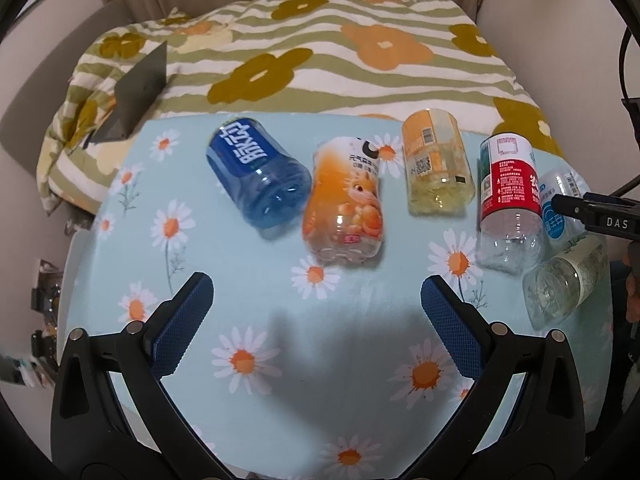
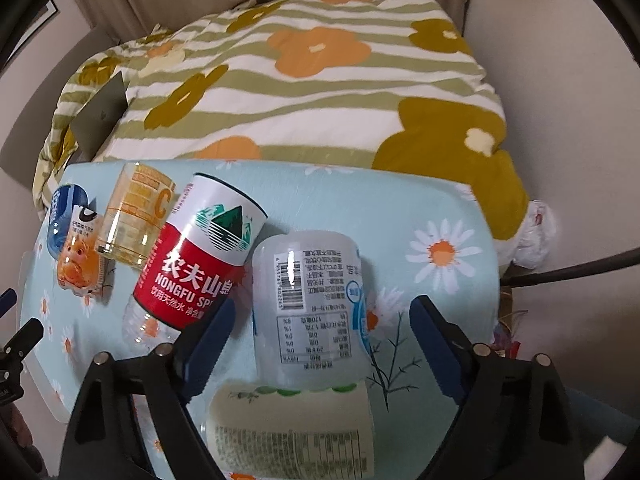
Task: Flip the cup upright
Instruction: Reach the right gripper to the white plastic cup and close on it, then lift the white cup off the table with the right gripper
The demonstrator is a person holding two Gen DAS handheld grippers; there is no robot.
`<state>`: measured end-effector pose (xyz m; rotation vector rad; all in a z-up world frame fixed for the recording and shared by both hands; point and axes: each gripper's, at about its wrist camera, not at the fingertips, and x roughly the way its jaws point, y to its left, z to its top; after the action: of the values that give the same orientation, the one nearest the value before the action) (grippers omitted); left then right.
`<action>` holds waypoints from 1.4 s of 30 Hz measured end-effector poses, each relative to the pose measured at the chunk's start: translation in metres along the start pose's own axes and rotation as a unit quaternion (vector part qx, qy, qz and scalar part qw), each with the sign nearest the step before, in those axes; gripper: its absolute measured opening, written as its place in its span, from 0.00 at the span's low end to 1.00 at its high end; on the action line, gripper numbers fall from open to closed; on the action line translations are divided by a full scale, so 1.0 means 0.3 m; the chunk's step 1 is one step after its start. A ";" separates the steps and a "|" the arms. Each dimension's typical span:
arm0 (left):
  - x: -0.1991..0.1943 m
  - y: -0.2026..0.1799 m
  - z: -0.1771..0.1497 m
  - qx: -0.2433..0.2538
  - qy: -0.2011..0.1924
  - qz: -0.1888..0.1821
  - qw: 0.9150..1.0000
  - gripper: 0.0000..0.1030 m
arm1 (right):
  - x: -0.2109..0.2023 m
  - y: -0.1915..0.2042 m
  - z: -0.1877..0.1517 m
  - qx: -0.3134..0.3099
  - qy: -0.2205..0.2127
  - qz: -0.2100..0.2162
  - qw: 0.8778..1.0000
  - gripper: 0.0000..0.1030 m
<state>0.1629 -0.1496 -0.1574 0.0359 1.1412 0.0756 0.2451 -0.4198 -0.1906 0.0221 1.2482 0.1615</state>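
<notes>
Several cups cut from plastic bottles lie on their sides on a daisy-print table [image 1: 248, 360]: a blue cup [image 1: 258, 172], an orange cup [image 1: 346, 204], a yellow cup [image 1: 438, 164], a red-label cup [image 1: 508, 200], a white-label cup [image 2: 310, 308] and a pale green-label cup [image 2: 294, 428]. My left gripper [image 1: 316, 296] is open and empty, just short of the orange cup. My right gripper [image 2: 320, 320] is open, with its fingers on either side of the white-label cup, not touching it. Its tip shows in the left wrist view [image 1: 592, 216].
A bed with a striped flower quilt [image 1: 320, 56] lies behind the table. A dark grey laptop-like object [image 1: 136, 88] rests on the quilt at the left. A black cable [image 2: 568, 268] runs past the table's right edge. Clutter sits low at the left [image 1: 44, 320].
</notes>
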 end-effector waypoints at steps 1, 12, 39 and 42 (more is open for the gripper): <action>0.005 -0.005 0.003 0.000 0.001 0.000 1.000 1.00 | 0.010 0.001 0.004 -0.001 0.004 0.001 1.000 0.82; 0.011 -0.013 0.017 0.001 0.003 0.002 1.000 1.00 | 0.059 0.002 0.012 -0.006 0.023 0.017 1.000 0.56; -0.222 0.341 -0.070 0.014 -0.060 -0.005 0.998 1.00 | -0.276 0.383 -0.054 -0.030 -0.072 0.040 0.996 0.55; -0.236 0.417 -0.098 0.018 -0.061 -0.009 0.998 1.00 | -0.274 0.478 -0.104 -0.035 -0.067 0.046 0.996 0.55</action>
<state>0.1014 -0.0309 -0.0969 0.0603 1.0202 0.0364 0.1745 -0.2914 -0.1080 0.0295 1.1073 0.2784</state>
